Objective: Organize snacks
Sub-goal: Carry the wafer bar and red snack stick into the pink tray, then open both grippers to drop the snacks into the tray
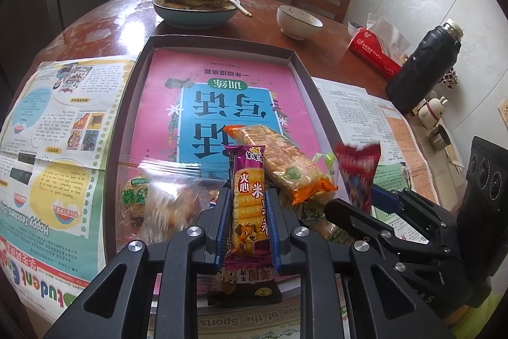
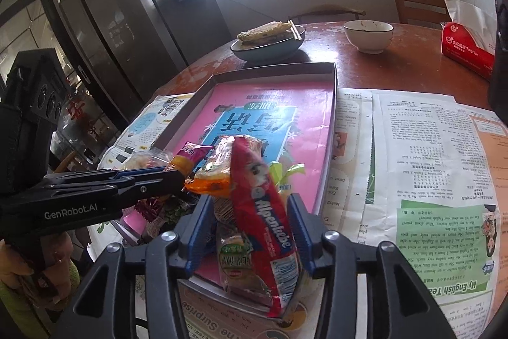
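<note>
My left gripper (image 1: 248,205) is shut on a purple-and-yellow rice cracker packet (image 1: 247,205), held upright above the near end of the shallow box tray (image 1: 219,42). My right gripper (image 2: 250,208) holds a red Alpenliebe packet (image 2: 263,205) between its fingers, lifted above the tray (image 2: 331,116). An orange-ended cracker pack (image 1: 279,161) and a clear bag of pastry (image 1: 158,199) lie in the tray near both grippers. The right gripper (image 1: 365,199) shows at the right of the left wrist view, the left gripper (image 2: 171,177) at the left of the right wrist view.
A pink book lines the tray (image 1: 222,97). Newspapers (image 1: 50,148) cover the round wooden table. At the back stand a plate of pancakes (image 1: 197,2), a white bowl (image 1: 298,21), a red tissue box (image 1: 374,53) and a black thermos (image 1: 425,65).
</note>
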Demonstrator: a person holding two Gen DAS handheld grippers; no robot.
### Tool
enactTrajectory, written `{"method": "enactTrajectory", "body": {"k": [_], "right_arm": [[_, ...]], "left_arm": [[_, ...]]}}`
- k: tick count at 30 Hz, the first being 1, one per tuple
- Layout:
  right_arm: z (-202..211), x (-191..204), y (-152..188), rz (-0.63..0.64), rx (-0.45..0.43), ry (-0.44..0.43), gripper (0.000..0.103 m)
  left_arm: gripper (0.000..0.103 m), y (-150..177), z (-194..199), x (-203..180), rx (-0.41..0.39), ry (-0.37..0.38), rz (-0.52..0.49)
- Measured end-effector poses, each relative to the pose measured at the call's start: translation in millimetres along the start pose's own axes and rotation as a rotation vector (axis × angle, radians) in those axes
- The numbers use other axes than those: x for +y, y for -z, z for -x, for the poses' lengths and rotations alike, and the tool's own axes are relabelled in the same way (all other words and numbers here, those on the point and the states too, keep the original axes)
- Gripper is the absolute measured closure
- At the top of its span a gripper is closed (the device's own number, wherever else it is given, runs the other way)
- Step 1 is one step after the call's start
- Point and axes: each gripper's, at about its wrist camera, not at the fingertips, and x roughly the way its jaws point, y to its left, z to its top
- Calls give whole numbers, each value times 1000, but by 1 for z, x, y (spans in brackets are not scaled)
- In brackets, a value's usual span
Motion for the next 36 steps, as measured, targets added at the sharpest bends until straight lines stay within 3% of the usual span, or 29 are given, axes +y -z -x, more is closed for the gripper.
{"method": "enactTrajectory", "body": {"k": [5, 20, 32, 36], "right_arm": [[8, 0, 1, 2, -9, 1, 47], [25, -7, 7, -15, -43, 31, 45], [41, -5, 11, -4, -87, 69, 36], [47, -2, 12, 8, -107, 86, 33]], "left_arm": [[81, 0, 3, -2, -5, 0, 0], [78, 1, 8, -11, -10, -5, -20], [61, 6, 19, -19, -41, -8, -46], [45, 8, 25, -22, -58, -13, -53]]}}
